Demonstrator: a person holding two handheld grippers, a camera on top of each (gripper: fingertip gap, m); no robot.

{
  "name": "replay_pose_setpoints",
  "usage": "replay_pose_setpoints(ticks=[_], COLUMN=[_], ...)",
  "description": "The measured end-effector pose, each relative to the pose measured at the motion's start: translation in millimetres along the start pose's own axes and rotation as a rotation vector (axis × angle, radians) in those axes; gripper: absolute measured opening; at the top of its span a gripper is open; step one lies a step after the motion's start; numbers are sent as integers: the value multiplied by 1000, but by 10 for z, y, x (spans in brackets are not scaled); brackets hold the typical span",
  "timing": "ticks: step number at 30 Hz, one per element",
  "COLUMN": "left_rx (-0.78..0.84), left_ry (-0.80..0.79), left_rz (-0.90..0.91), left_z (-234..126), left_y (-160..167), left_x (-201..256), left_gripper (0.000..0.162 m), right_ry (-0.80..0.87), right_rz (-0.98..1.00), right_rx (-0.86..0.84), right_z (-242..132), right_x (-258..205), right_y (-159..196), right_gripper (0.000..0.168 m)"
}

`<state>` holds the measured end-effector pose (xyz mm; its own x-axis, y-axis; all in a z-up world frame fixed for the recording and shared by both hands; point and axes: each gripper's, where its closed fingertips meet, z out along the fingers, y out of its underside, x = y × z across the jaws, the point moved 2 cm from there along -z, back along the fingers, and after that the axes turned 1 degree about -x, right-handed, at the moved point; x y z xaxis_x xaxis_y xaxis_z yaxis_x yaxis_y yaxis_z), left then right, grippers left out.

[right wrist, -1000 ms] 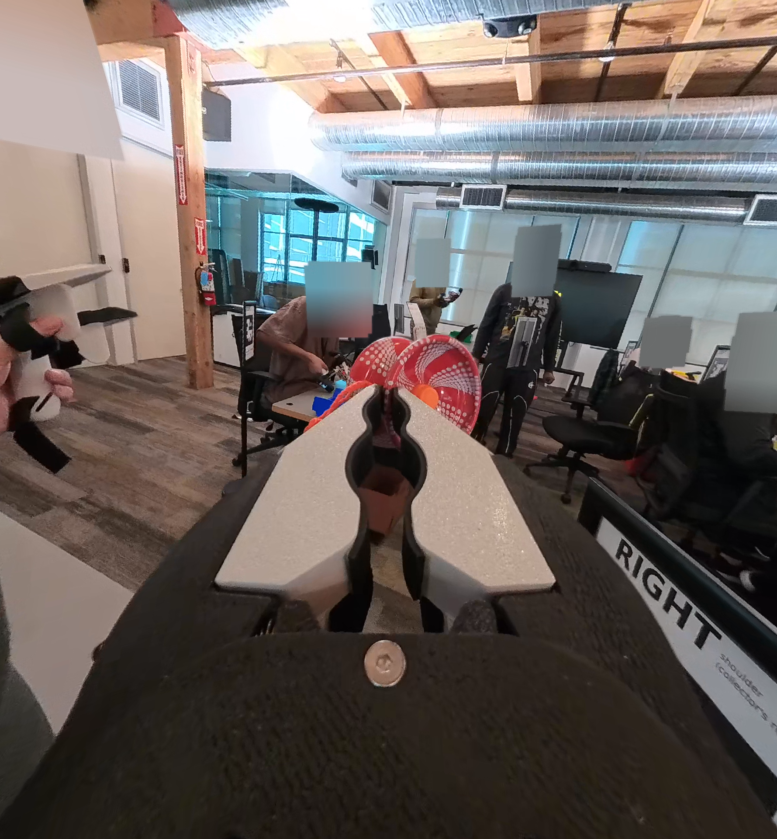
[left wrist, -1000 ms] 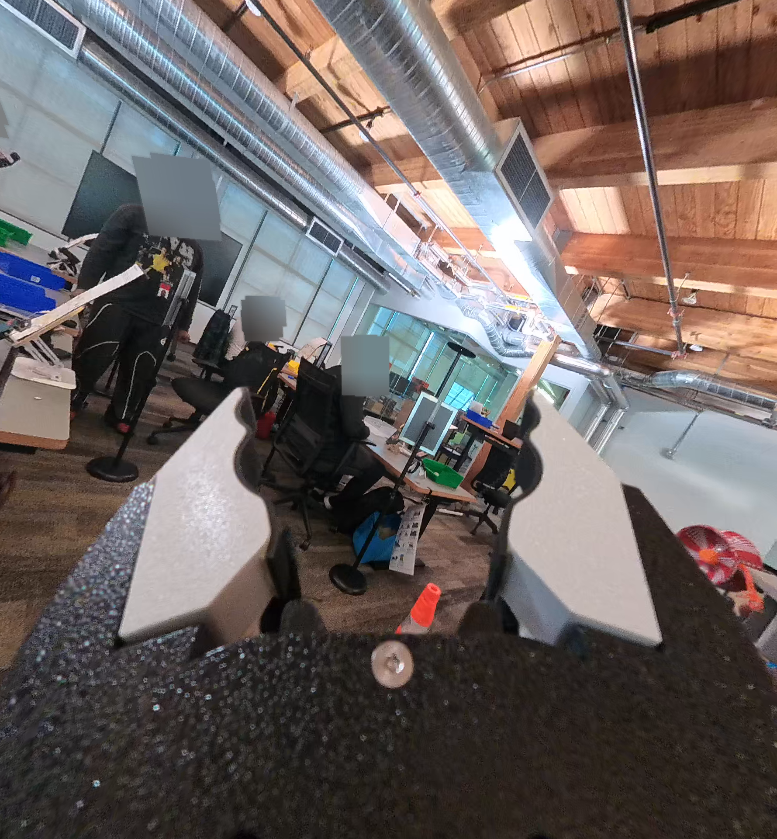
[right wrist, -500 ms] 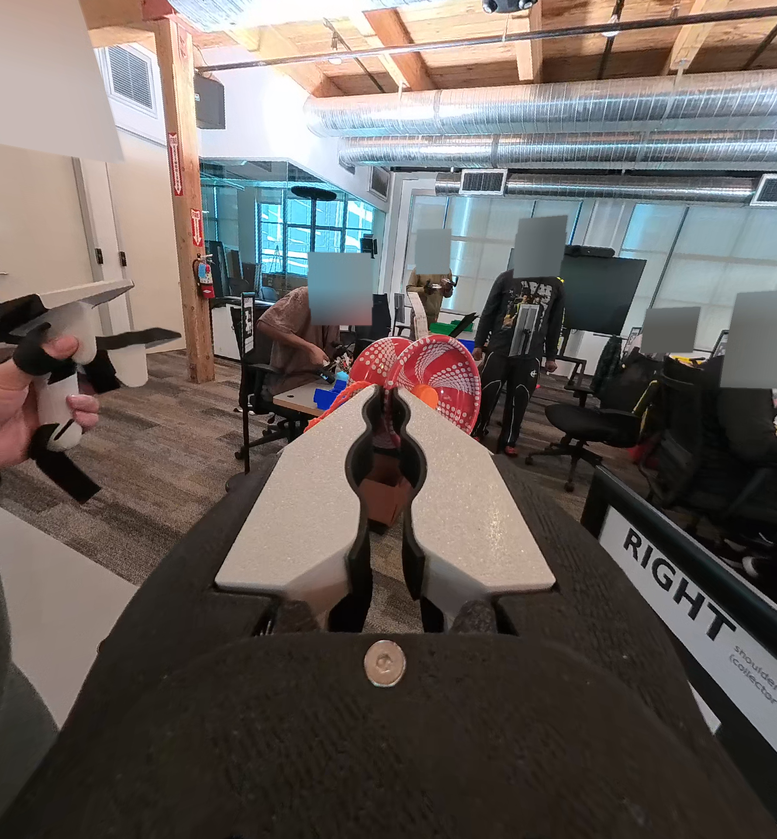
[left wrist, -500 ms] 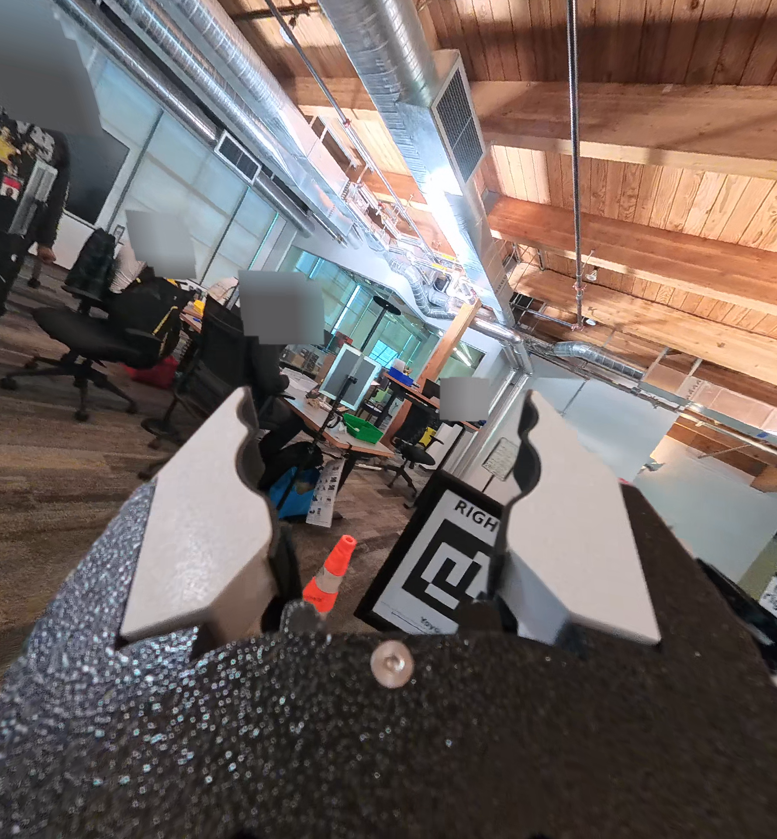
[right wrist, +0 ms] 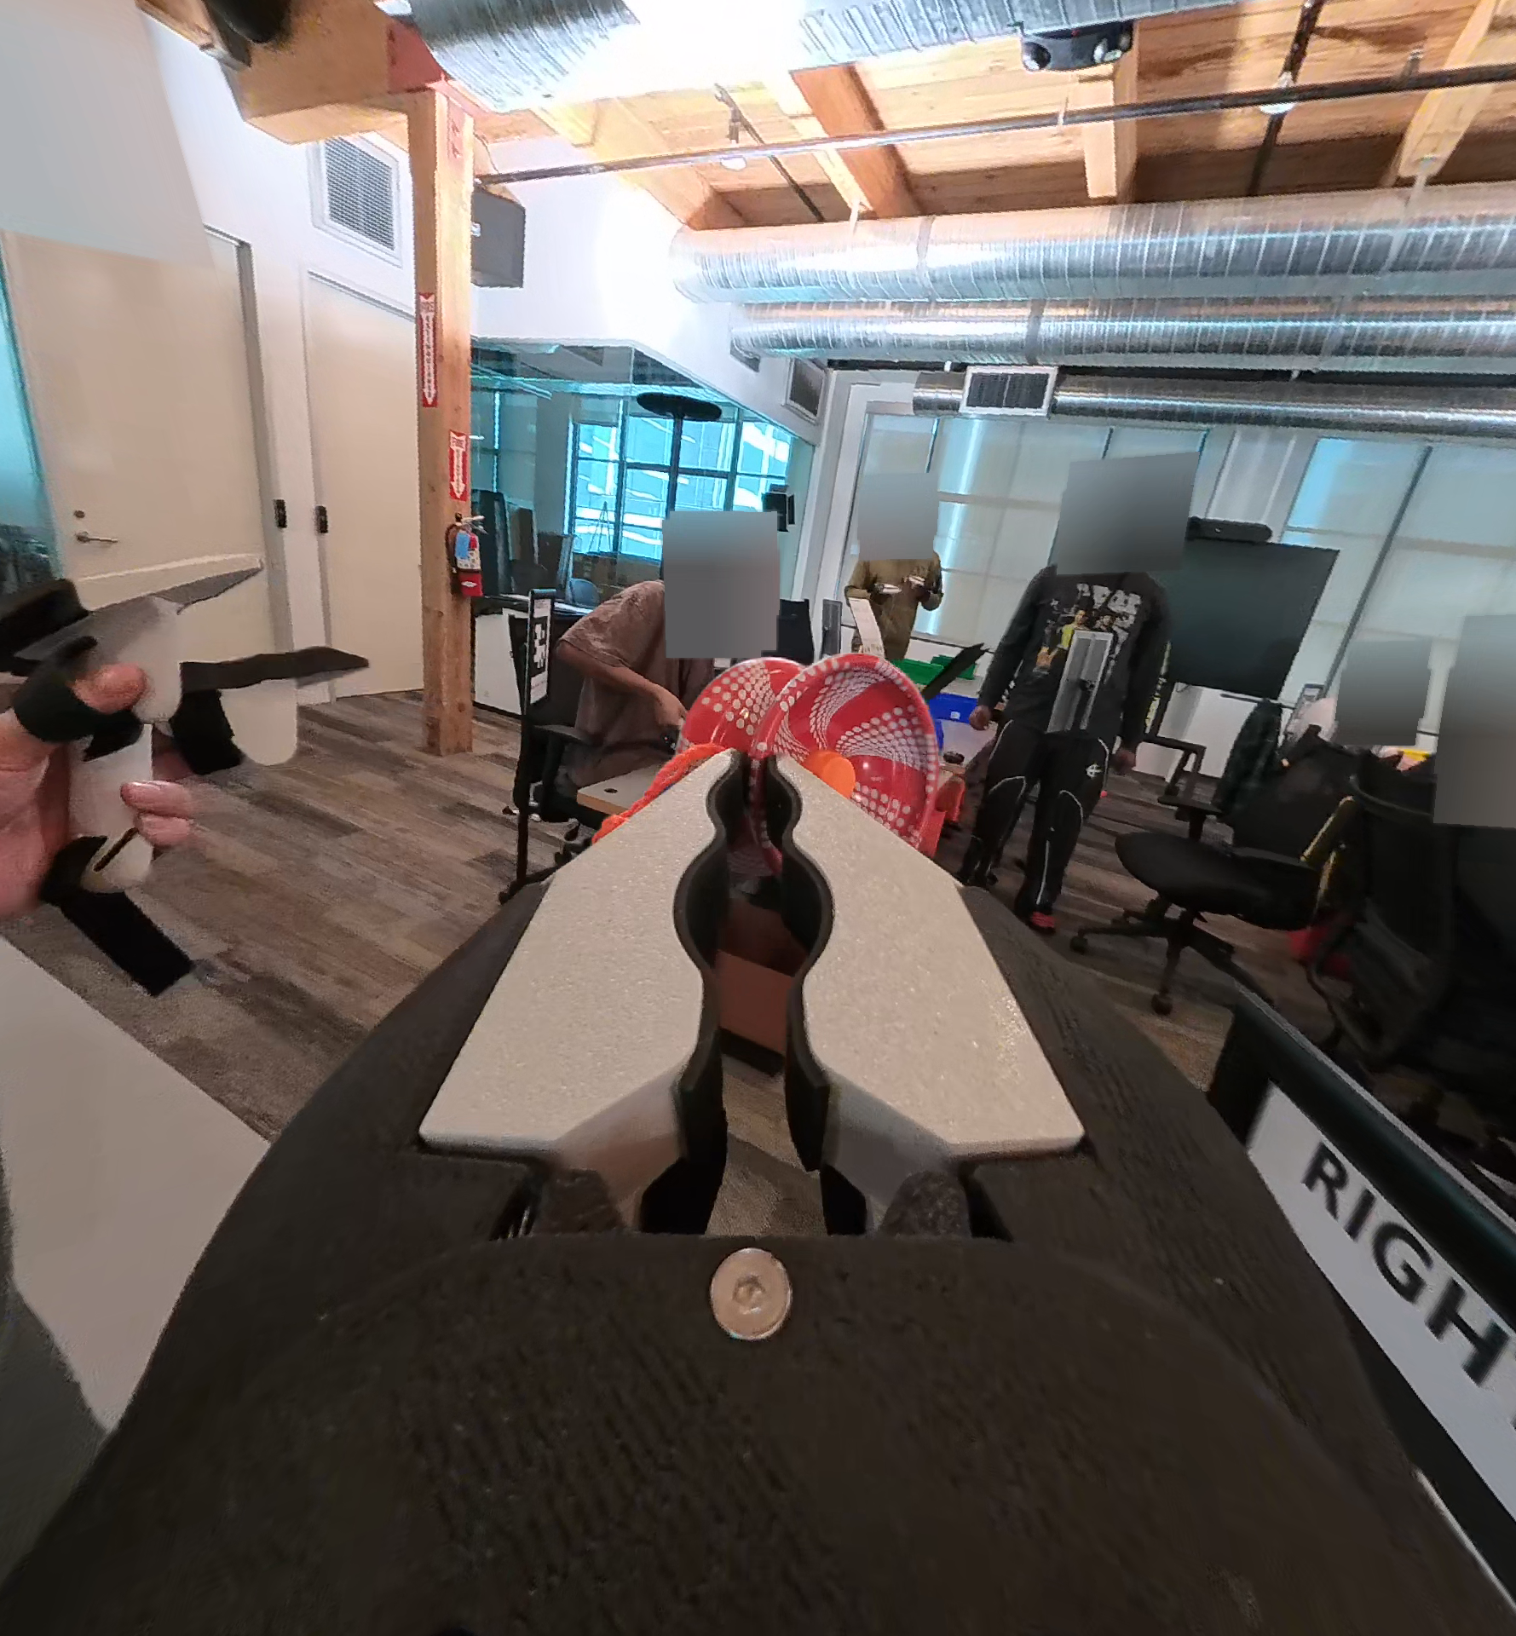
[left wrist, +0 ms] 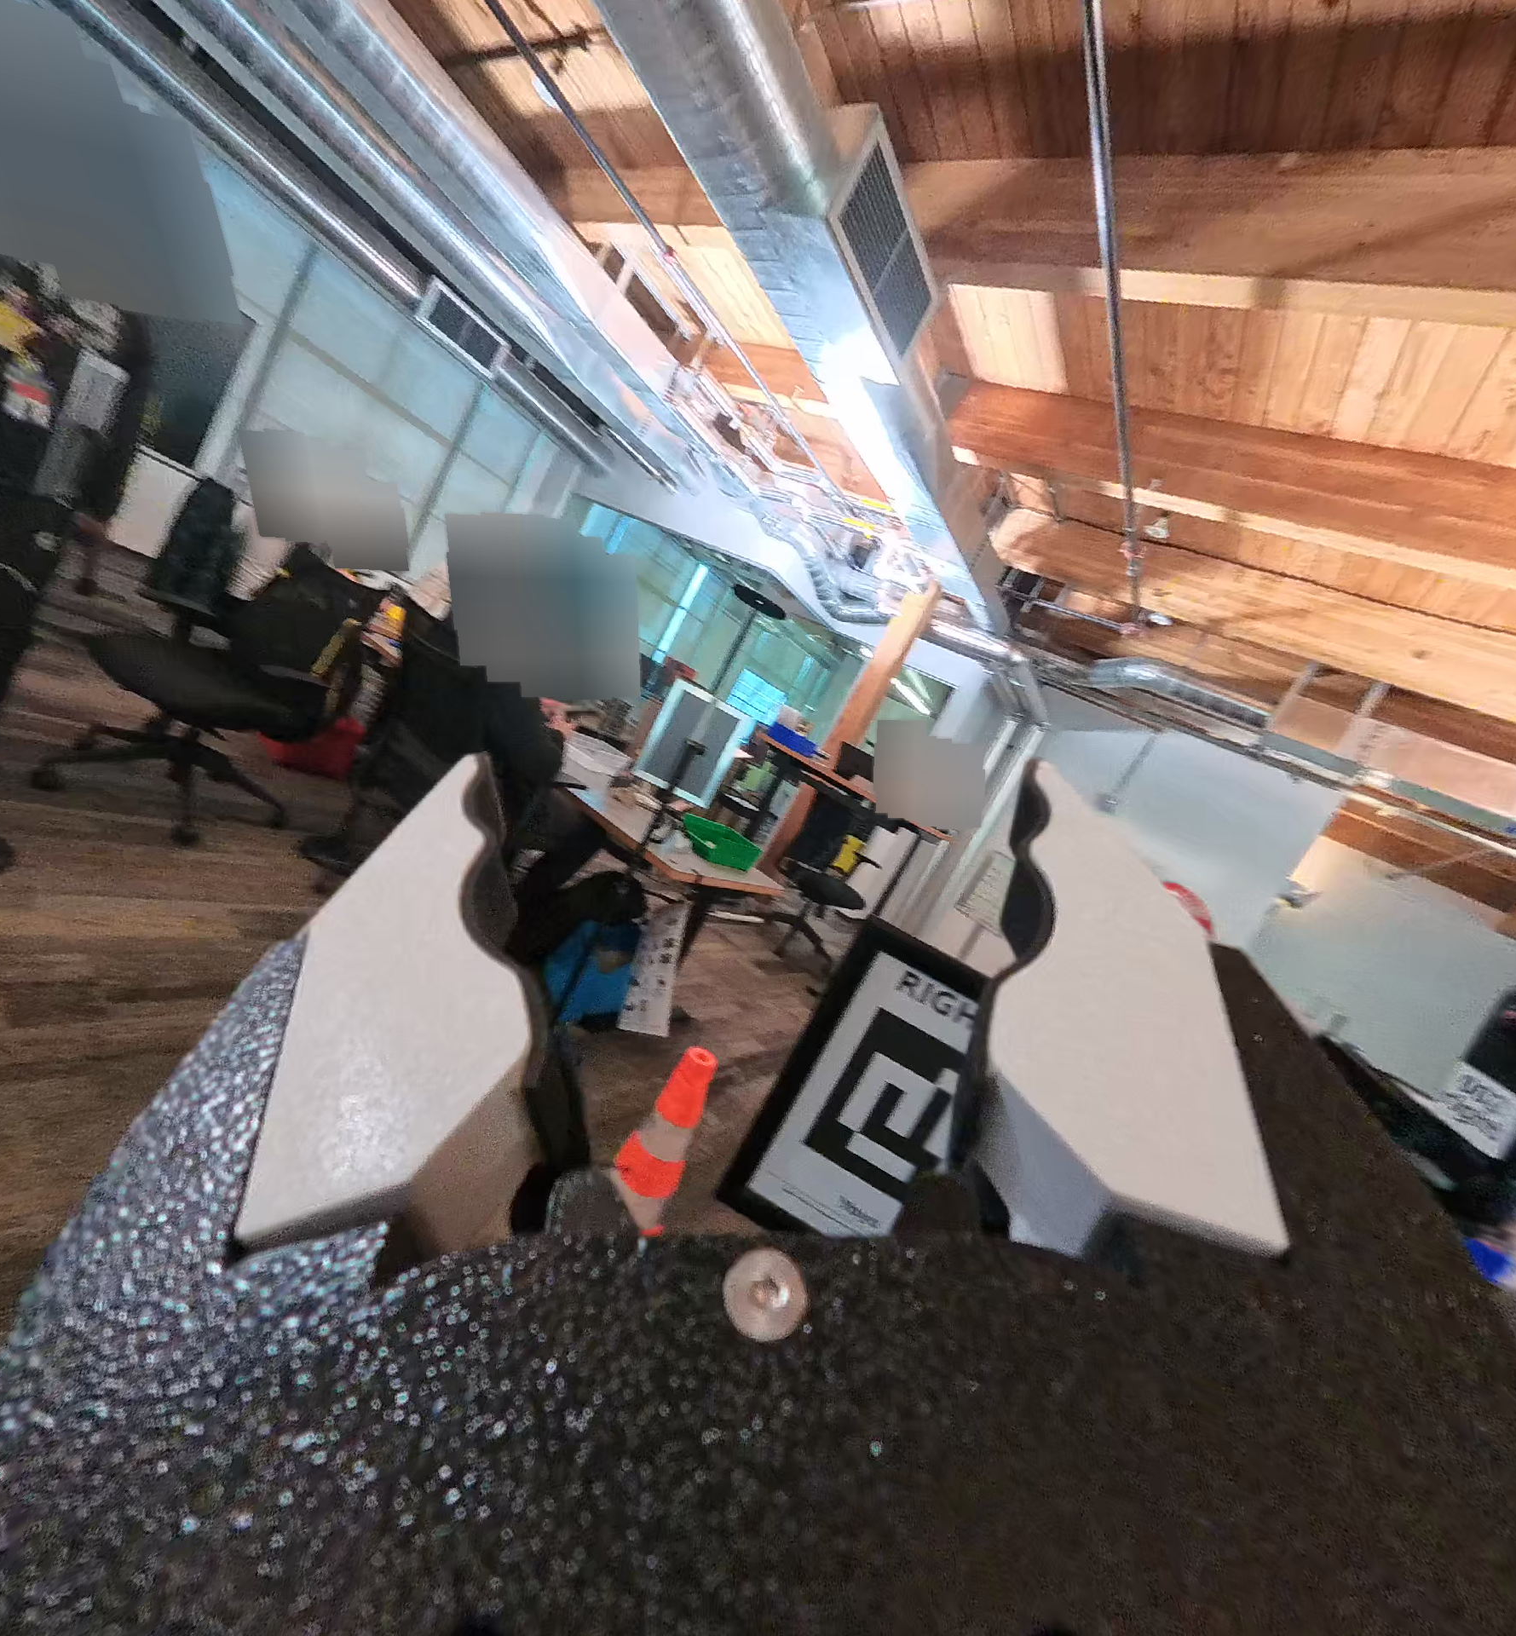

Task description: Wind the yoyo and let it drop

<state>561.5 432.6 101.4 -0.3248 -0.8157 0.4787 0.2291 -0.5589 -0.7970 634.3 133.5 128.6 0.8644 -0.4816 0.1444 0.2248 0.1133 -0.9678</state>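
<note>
1. The red yoyo (right wrist: 851,717) is seen only in the right wrist view, clamped at the tips of the right gripper (right wrist: 758,763), whose two grey fingers are drawn together on it.
2. Two dished red halves with a white dotted swirl are shown, with an orange hub between them; orange string (right wrist: 648,792) is bunched just left of the fingertips.
3. The left gripper (left wrist: 750,788) is shown in its own view with its fingers spread wide apart and nothing between them.
4. That gripper (right wrist: 232,620) is also caught at the left edge of the right wrist view, held in a hand (right wrist: 19,797) with a black strap across one finger.
5. An orange traffic cone (left wrist: 670,1120) and a black-and-white marker board (left wrist: 869,1098) are shown only in the left wrist view, between the spread fingers.
6. The fingers are matte grey with wavy inner edges; the gripper bodies are rough, speckled black.
7. Ribbed silver ducts (right wrist: 1179,257) run under a wooden plank ceiling.
</note>
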Motion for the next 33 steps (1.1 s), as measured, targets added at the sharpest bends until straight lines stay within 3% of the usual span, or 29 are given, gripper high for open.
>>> replay_pose_setpoints(ticks=[1, 8, 15, 24, 33], left_rx=[19, 397, 521, 571, 742], left_ry=[-39, -326, -494, -514, -754], left_rz=[27, 86, 143, 156, 371], left_z=[-44, -987, -1676, -1857, -2800], left_y=[-69, -1006, -1266, -1362, -2043], left_x=[-92, -687, -758, -708, -574], left_gripper=[112, 107, 107, 107, 105], right_ry=[-7, -15, -62, -131, -125], right_rz=[-3, 8, 29, 32, 41], right_rx=[-3, -13, 11, 9, 20], right_z=[15, 130, 280, 430, 500], right_x=[7, 152, 145, 16, 156], right_y=[12, 115, 135, 158, 179], right_gripper=[2, 1, 1, 1, 1])
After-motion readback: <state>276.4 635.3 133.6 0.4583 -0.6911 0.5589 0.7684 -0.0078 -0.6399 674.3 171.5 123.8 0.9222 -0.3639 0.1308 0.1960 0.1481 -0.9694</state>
